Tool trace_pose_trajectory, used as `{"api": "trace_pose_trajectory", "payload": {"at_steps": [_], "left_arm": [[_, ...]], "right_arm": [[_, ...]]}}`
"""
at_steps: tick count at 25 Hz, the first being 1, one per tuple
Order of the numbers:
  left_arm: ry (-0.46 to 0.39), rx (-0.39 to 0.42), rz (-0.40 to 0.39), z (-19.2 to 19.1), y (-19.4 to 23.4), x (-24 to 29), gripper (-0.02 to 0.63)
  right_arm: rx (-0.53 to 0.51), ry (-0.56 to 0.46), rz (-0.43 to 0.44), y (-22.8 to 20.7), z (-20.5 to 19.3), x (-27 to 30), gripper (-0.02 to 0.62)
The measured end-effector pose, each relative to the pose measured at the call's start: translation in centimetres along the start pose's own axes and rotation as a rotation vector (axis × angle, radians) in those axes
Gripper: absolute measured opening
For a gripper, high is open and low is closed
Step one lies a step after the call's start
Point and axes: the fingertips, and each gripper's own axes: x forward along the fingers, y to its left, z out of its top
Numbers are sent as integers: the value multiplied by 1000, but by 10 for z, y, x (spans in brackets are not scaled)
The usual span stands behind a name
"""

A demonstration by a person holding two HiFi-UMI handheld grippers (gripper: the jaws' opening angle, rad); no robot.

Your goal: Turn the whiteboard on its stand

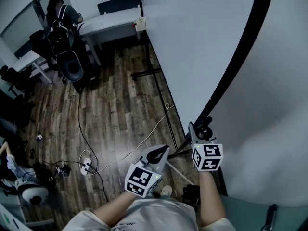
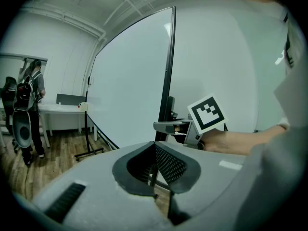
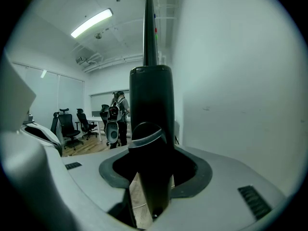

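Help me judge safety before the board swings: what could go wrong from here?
1. Only the right hand-held gripper looks clamped on the whiteboard's black frame; the left hand-held gripper is open and empty, so the grip may slip as the board turns.
2. A white cable lies on the floor near the stand's base; it could snag.

Left forearm (image 1: 115,208) and right forearm (image 1: 210,201) reach forward from the torso, with both grippers tipped slightly downward. The right gripper (image 1: 202,130), ahead of the left, has its jaws clamped on the whiteboard's black frame edge (image 3: 150,95). The left gripper (image 1: 161,153) hangs free, its jaws seemingly a little apart and empty.
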Motion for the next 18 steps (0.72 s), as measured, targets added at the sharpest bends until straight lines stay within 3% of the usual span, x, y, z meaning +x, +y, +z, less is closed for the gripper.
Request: {"api": "trace_pose_trajectory", "payload": {"at_steps": [18], "left_arm": [[-2,17,-40,-6,-41,-26,11]], "right_arm": [[-5,7,2,14,-20,-81,179]]}}
